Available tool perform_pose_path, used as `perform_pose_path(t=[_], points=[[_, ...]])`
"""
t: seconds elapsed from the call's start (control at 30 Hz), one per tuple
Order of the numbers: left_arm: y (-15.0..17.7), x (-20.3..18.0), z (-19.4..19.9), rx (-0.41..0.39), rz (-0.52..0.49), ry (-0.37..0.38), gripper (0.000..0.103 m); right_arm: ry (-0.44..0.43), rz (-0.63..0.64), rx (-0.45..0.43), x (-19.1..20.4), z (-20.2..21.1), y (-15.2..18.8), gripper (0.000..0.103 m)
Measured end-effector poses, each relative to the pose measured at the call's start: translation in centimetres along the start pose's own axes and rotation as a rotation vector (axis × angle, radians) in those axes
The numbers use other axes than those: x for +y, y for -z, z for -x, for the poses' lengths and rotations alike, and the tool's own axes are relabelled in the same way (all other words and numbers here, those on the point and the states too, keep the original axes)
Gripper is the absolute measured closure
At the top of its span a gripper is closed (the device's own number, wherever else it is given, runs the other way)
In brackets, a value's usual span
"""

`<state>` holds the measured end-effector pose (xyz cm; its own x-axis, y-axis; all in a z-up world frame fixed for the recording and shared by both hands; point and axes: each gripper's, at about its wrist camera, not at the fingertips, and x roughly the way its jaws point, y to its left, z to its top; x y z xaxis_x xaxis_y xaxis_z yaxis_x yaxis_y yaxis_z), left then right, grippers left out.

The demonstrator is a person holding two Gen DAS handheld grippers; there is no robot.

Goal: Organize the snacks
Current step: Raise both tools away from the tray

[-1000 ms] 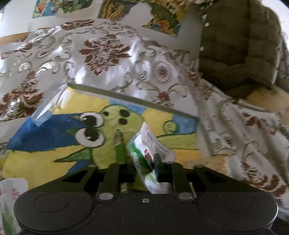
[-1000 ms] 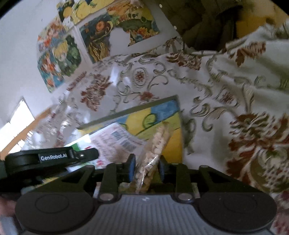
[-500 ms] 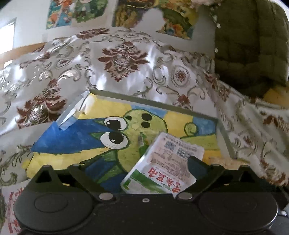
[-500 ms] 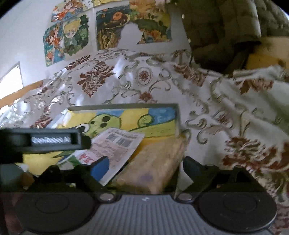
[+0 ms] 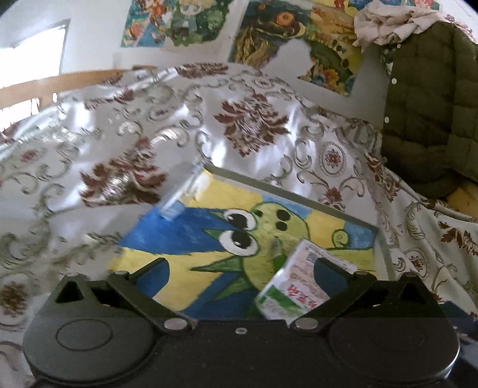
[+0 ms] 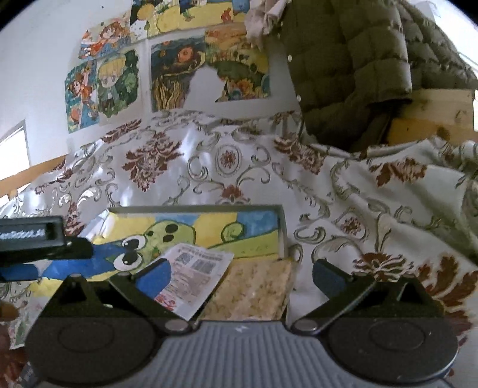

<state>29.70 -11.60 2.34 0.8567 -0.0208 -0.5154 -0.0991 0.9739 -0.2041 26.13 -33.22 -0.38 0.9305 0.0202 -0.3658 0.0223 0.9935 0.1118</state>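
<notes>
Now two snack packets in one tray, both tongs wide, empty.

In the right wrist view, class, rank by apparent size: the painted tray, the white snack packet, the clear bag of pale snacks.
1. painted tray
2/3. white snack packet and clear bag of pale snacks: look alike, both partly hidden.

1. A shiny floral cloth with maroon motifs and grey scrolls drapes the surface ahead of the jaws.
2. Cartoon posters hang on the white wall beyond the jaws, up and to the left.
3. An olive quilted jacket hangs far ahead, right of the jaws.
4. A crumpled pale cloth lies on top of the jacket.
5. A light wooden board shows below the jacket, at the right.
</notes>
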Motion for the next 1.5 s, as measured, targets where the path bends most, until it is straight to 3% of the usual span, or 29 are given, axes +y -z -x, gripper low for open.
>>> perform_pose_path(t=[0.4,0.67,1.0,1.5], points=[[0.6,3.8,7.3,-0.050,-0.038,-0.067,0.001,-0.015,0.028,-0.081,1.7,5.9,-0.1,0.000],[3.4,6.1,12.0,-0.057,-0.086,-0.075,0.001,-0.023,0.054,-0.074,3.1,9.0,0.7,0.000],[7.0,8.8,15.6,-0.029,-0.129,-0.079,0.001,-0.040,0.030,-0.012,4.1,13.9,2.8,0.000],[10.3,12.1,18.6,0.017,-0.146,-0.083,0.001,0.015,-0.072,0.112,5.5,20.0,7.0,0.000]])
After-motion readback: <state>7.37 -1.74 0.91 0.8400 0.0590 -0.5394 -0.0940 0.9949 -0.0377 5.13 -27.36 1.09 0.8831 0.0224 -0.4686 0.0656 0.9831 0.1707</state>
